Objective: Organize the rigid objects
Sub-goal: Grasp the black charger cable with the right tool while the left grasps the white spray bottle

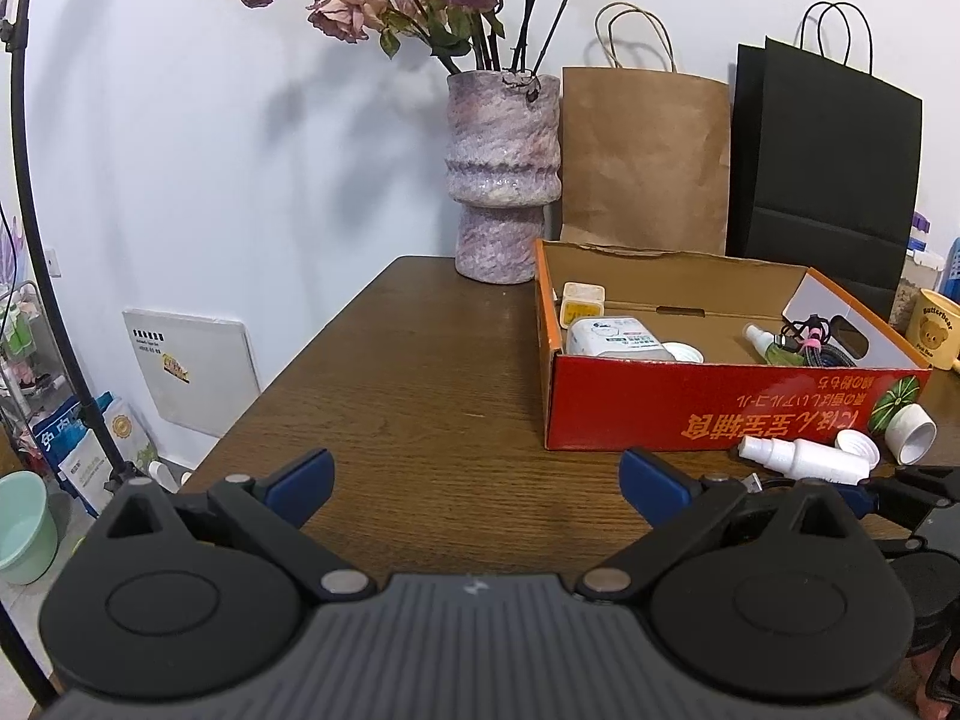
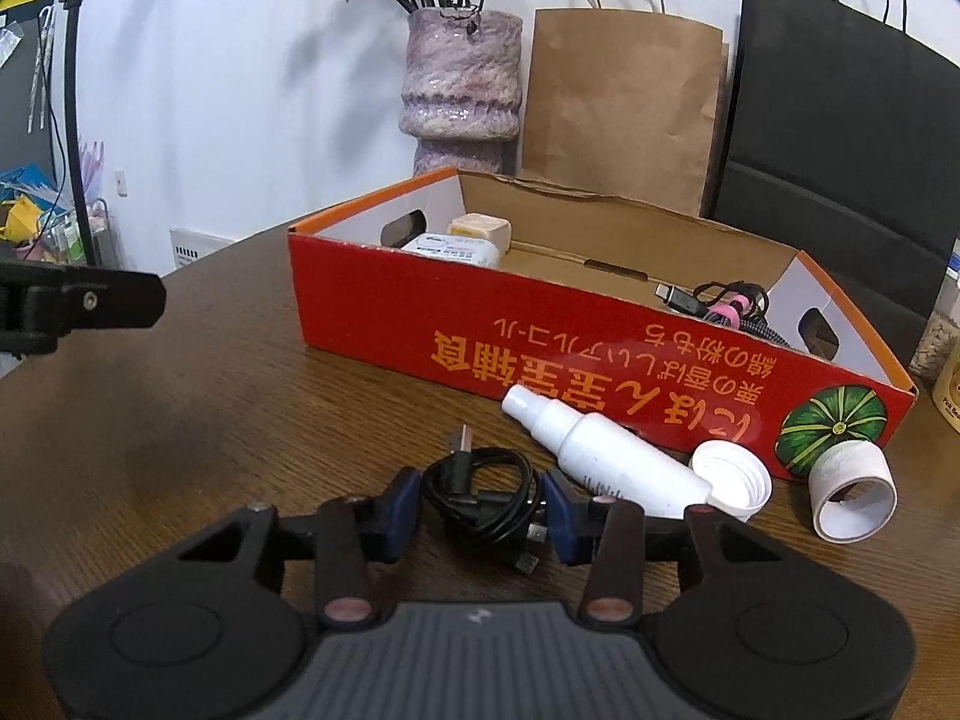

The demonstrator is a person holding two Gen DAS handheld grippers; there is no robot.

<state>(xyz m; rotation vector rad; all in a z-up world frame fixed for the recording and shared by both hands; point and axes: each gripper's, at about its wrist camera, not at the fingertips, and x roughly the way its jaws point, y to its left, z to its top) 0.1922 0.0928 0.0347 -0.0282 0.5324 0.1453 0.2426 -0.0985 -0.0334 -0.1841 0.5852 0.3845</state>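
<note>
- A brown wooden table (image 2: 228, 420) is seen, with broad bare surface from 9 to 11 o'clock of the right wrist view.
- A red cardboard box (image 2: 540, 336), open-topped, is set on it at 1 o'clock, orange print across its near wall; a cable bundle and small containers are held inside.
- A white spray bottle (image 2: 606, 450) is laid on its side just before the box, its nozzle toward 11 o'clock, beside a white cap (image 2: 732, 474) and a white tube (image 2: 852, 492).
- A coiled black cable (image 2: 486, 495), a plug standing out at 12 o'clock, is found on the table between the blue pads of the right gripper (image 2: 480, 504), which are closed against its sides.
- The left gripper (image 1: 474, 480) is held spread wide over bare table, nothing between its fingers.
</note>
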